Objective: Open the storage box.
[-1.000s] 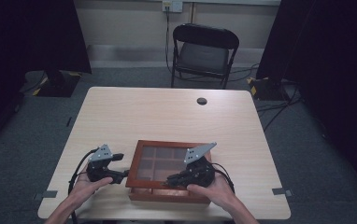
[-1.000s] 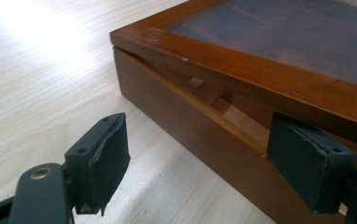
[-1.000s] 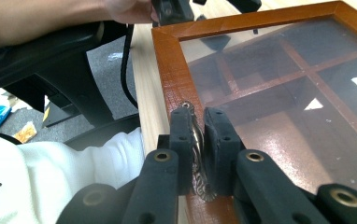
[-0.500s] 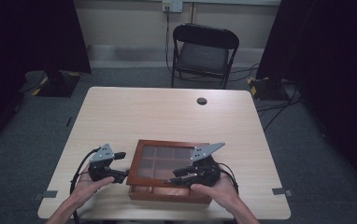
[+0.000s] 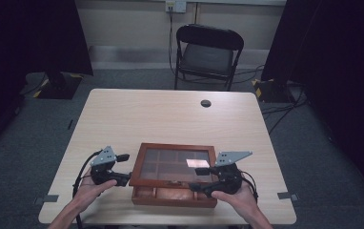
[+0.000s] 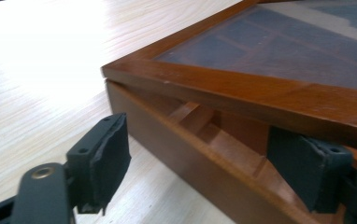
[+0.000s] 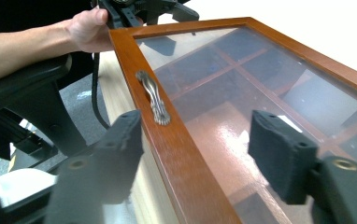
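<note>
High view: a person is working at a wooden box [image 5: 173,174] with a glass-paned lid [image 5: 174,164], lying near the six o'clock edge of the pale tabletop [image 5: 170,114]. The lid is sitting slightly raised at its near edge, so the opening looks barely begun; most of the swing is left. The left tongs [image 5: 123,177] are resting at the box's nine o'clock corner, the right tongs [image 5: 200,183] at its five o'clock edge. A folding chair [image 5: 206,55] is standing at twelve o'clock beyond the tabletop, and a small dark round thing [image 5: 206,103] is lying well apart; nothing is blocking the lid.

Left gripper view: the left tongs [image 6: 214,172] are standing partly spread, one pad outside the box wall, the other tucked under the lifted lid [image 6: 260,70], propping it rather than squeezing.

Right gripper view: the right tongs [image 7: 204,158] have just been opening and are straddling the lid's front rail [image 7: 167,140] without pressing it; the metal handle [image 7: 153,98] is lying just ahead at twelve o'clock, ungripped.
</note>
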### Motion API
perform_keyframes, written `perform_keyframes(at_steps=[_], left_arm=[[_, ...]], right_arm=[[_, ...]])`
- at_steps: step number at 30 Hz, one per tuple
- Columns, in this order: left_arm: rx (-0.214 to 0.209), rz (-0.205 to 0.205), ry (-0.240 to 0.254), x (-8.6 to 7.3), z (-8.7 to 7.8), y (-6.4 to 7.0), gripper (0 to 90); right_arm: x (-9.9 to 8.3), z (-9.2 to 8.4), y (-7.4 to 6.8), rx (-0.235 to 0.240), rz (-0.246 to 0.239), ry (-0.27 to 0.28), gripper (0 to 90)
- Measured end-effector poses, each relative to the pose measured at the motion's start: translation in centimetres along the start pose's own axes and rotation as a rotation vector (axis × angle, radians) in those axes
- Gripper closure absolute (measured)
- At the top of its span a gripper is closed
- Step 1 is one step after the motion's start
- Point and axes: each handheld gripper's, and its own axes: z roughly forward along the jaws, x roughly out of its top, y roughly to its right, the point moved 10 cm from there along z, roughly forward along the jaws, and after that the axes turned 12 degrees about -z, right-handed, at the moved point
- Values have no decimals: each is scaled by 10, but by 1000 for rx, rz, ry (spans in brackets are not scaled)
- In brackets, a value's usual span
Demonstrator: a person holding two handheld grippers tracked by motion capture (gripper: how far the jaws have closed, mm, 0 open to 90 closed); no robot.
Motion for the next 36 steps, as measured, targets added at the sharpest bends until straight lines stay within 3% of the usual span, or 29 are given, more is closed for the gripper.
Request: perform_keyframes(at_steps=[4, 7, 10, 15, 22, 25, 36], left_arm=[[-14, 0, 9, 5, 2, 6, 194], [-11, 0, 28, 12, 1, 7, 191], [9, -2, 45, 17, 0, 6, 181], [-8, -15, 57, 22, 1, 6, 165], [-8, -13, 112, 40, -2, 7, 238], [-19, -1, 106, 44, -1, 8, 262], [-35, -30, 103, 51, 7, 8, 305]], right_arm=[[0, -5, 5, -40, 4, 27, 248], [4, -9, 10, -72, 0, 44, 243], [6, -11, 13, -84, -2, 57, 227], [9, -11, 18, -89, -7, 66, 205], [17, -10, 21, -90, -16, 67, 216], [19, -12, 24, -113, -25, 77, 233], [19, -14, 39, -156, -36, 72, 244]])
